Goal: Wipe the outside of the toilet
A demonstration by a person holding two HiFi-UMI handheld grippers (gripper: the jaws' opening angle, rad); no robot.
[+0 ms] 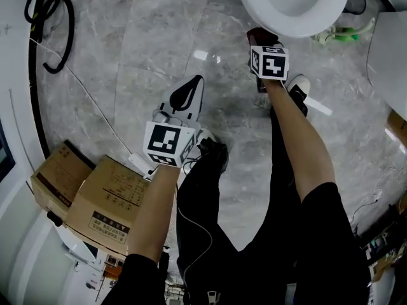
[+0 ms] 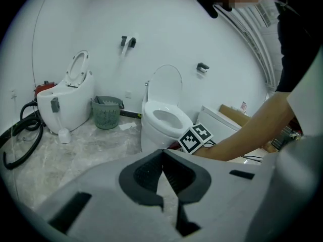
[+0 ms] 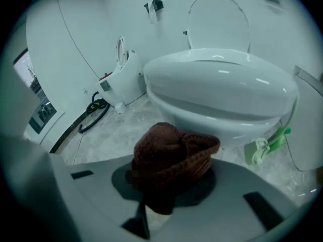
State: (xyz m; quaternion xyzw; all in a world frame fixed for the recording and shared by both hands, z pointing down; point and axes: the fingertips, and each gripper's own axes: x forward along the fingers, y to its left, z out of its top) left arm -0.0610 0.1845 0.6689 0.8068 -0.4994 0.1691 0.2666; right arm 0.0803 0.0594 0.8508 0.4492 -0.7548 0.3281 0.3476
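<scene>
Boxes: two cardboard boxes [image 1: 105,202] on the floor, lower left of the head view.
Hose: black hose [image 1: 54,27] looped on the marble floor [image 1: 127,56], upper left of the head view.
Left claw: the left claw [image 1: 191,94] hangs over bare floor at centre-left of the head view, jaws closed tip to tip with nothing between them, well apart from the toilet.
Right claw: the right claw [image 1: 261,40] is at the upper centre-right, clamped on the cloth.
Cloth: bunched dark reddish-brown cloth [image 3: 171,158], held low at the front of the bowl, just under its rim; whether it touches cannot be told.
Toilet: white toilet [image 1: 292,5] at the top right of the head view, with its lid raised.
Green item: green-and-white object [image 3: 270,142] on the floor beside the bowl's base, right of the right gripper view.
</scene>
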